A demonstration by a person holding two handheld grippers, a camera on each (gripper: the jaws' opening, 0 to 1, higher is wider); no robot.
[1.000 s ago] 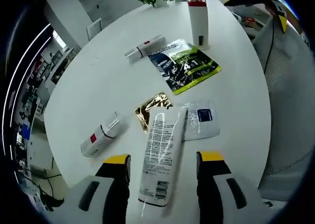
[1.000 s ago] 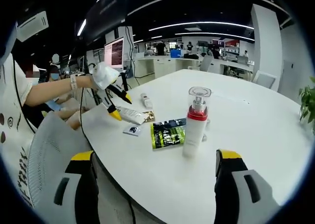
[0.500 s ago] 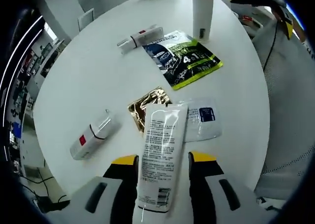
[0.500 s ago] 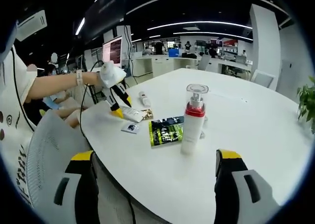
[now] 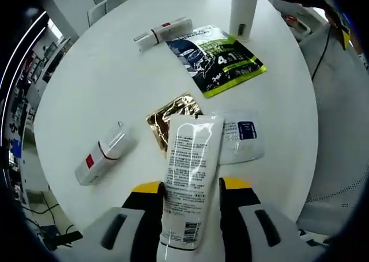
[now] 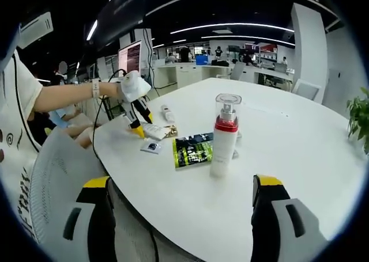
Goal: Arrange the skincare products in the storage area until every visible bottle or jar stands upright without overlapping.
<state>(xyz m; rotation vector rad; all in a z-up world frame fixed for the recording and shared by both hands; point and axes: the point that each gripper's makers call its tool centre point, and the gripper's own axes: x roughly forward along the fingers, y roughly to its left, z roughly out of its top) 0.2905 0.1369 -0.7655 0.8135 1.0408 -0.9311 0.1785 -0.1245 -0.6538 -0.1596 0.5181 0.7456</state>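
Note:
A white squeeze tube lies flat between the jaws of my left gripper, which is shut on its lower end. The tube's top overlaps a gold sachet and a white sachet. A small white bottle with a red label lies on its side to the left. Farther off lie a slim white tube and a green-and-black sachet. A tall white bottle with a red collar stands upright. My right gripper is open, short of that bottle. A gloved hand holds the left gripper.
Everything sits on a round white table, whose edge curves close on the right of the left gripper view. A grey mesh chair stands by the table's near edge. A potted plant is at the far right. Office desks fill the background.
My left gripper's jaws have closed in from either side of the white tube until they grip it. The right gripper stays open; its view has shifted slightly.

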